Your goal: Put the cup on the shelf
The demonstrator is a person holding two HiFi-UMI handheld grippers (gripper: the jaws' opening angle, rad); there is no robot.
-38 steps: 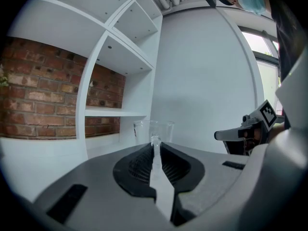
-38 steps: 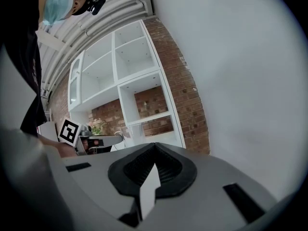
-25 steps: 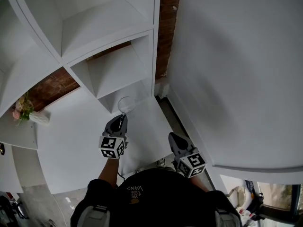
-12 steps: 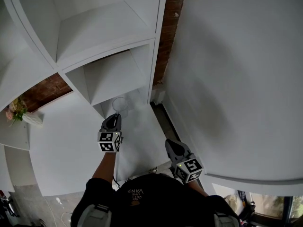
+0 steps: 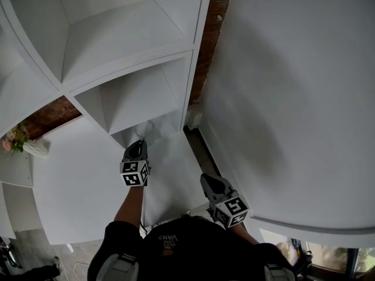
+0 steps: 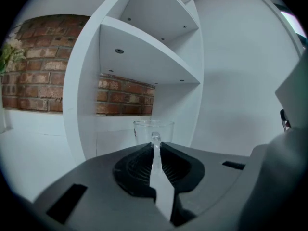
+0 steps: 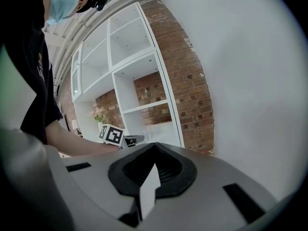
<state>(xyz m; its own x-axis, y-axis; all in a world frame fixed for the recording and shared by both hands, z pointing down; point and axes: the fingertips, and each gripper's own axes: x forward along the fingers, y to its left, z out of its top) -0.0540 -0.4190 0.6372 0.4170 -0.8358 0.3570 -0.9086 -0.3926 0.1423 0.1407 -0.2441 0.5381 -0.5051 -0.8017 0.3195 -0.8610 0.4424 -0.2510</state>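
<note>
White shelf (image 5: 117, 40) carries flowers (image 5: 14, 139) on its ledge.

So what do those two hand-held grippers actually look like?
They match: the left gripper and right gripper are dark grey, wedge-shaped bodies tapering to a beak, with black ribbed pads inside. Each carries a white cube printed with black square markers. The person wears a black short-sleeved top.

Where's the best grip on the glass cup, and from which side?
Its handle, approached from the person's side with one jaw on each side of it. The cup is upright and its thin vertical handle points back; the left gripper pinches it so.
</note>
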